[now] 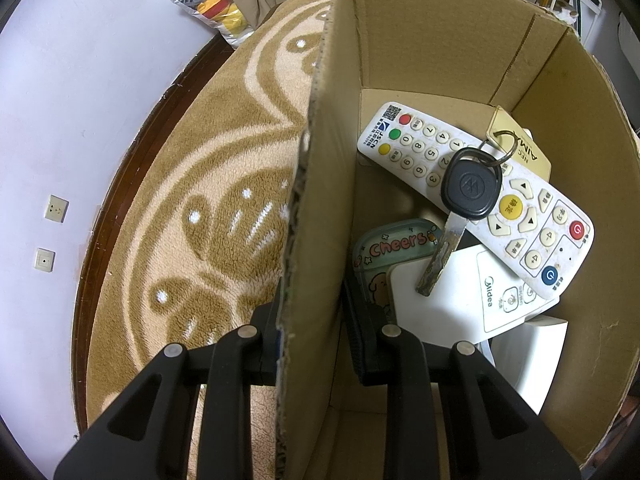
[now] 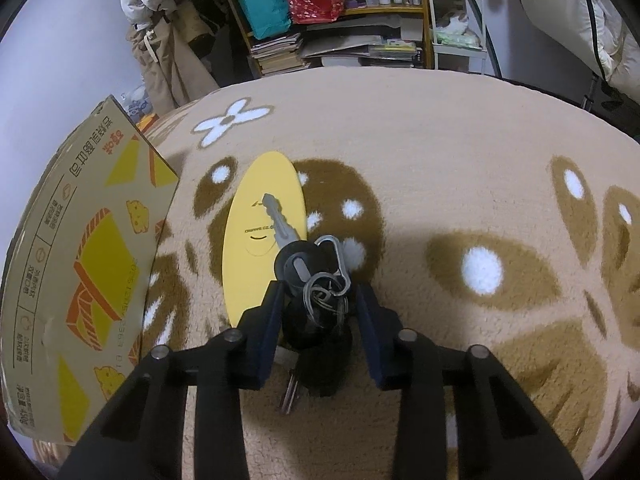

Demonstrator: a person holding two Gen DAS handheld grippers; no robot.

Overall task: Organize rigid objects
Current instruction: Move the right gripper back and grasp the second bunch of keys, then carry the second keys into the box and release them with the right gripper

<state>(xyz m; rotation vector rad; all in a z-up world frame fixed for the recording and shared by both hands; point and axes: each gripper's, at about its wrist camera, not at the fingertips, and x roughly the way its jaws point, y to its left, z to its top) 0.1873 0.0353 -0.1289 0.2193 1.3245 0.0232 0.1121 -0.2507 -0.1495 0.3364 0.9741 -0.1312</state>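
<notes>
Left gripper (image 1: 310, 320) clamps box (image 1: 320, 200) wall. Right gripper (image 2: 318, 300) narrow, straddles keys (image 2: 316, 276), contact unclear; yellow card (image 2: 264, 208) at 11 o'clock.

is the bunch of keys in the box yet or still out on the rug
Out: the bunch of keys lies on the rug, between the open right gripper fingers, beside the box.

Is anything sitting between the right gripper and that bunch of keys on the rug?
Nothing visible. The right gripper is open, and the key bunch already lies between its two fingers on the rug, partly overlapping the yellow oval card. No other object stands between them.
</notes>
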